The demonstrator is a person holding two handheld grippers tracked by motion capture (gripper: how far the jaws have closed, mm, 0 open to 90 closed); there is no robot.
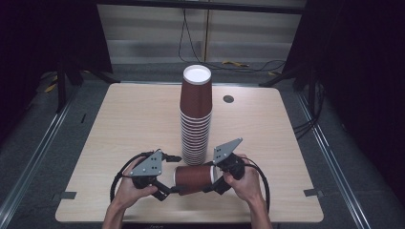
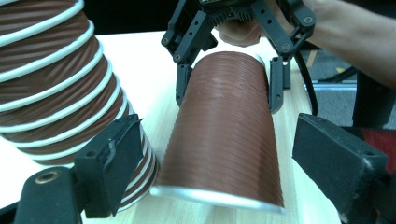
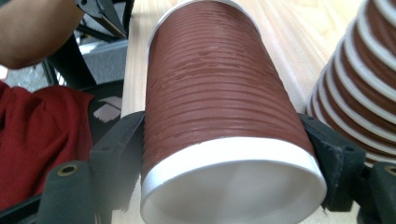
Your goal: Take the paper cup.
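A single brown ribbed paper cup (image 1: 193,177) lies on its side near the table's front edge, between my two grippers. My right gripper (image 1: 213,183) is shut on its white-rimmed mouth end; in the right gripper view both jaws press the cup (image 3: 215,84) just behind the rim, around my right gripper's midpoint (image 3: 222,126). My left gripper (image 1: 173,188) faces the cup's base end. In the left gripper view its jaws straddle the cup (image 2: 224,121) with a gap on each side, so my left gripper (image 2: 217,128) is open. My right gripper (image 2: 229,100) grips the far end.
A tall stack of upturned brown cups (image 1: 196,114) stands mid-table just behind the lying cup, close beside it (image 2: 46,79) (image 3: 364,84). The wooden table (image 1: 133,119) has a round grommet hole (image 1: 228,98) at the back right. Cables lie on the floor beyond.
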